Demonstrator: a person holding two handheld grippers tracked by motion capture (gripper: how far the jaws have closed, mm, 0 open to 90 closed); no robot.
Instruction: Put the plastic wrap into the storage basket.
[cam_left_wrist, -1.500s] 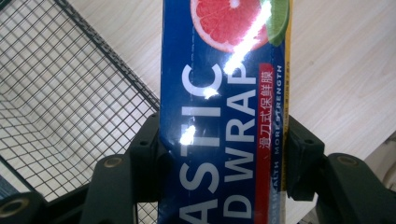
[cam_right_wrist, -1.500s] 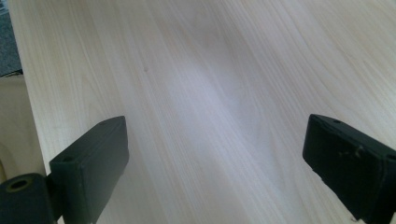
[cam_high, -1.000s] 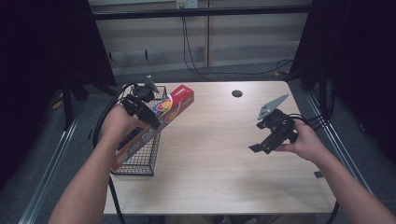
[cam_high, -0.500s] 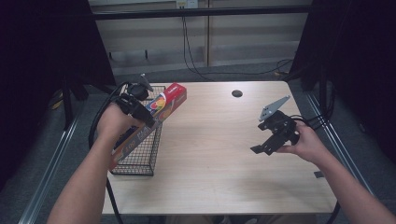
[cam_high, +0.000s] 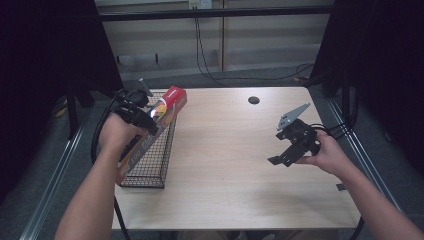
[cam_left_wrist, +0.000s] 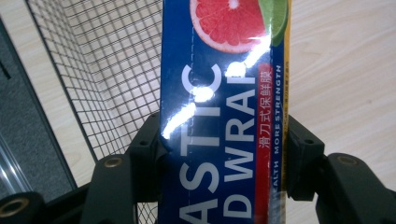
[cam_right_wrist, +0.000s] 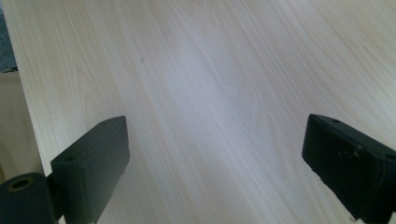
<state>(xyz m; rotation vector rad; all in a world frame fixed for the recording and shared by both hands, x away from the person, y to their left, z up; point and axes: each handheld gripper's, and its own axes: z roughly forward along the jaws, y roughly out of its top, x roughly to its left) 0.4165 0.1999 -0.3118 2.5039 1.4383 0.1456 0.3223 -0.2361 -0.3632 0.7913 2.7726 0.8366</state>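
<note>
We count one plastic wrap box (cam_high: 152, 127), long and blue with a red end. We count one black wire basket (cam_high: 152, 160), at the desk's (cam_high: 225, 165) left edge. We count two grippers: the left gripper (cam_high: 145, 116) and the right gripper (cam_high: 280, 157). We count one dark round hole (cam_high: 254, 100) near the desk's far edge.

Both arms bare, no sleeves. Left hand-held gripper (cam_high: 134, 107) black, black cable looped off it. Right hand-held gripper (cam_high: 294, 145) black, grey triangular top plate, brass-ringed screw holes near its blocky jaws.
</note>
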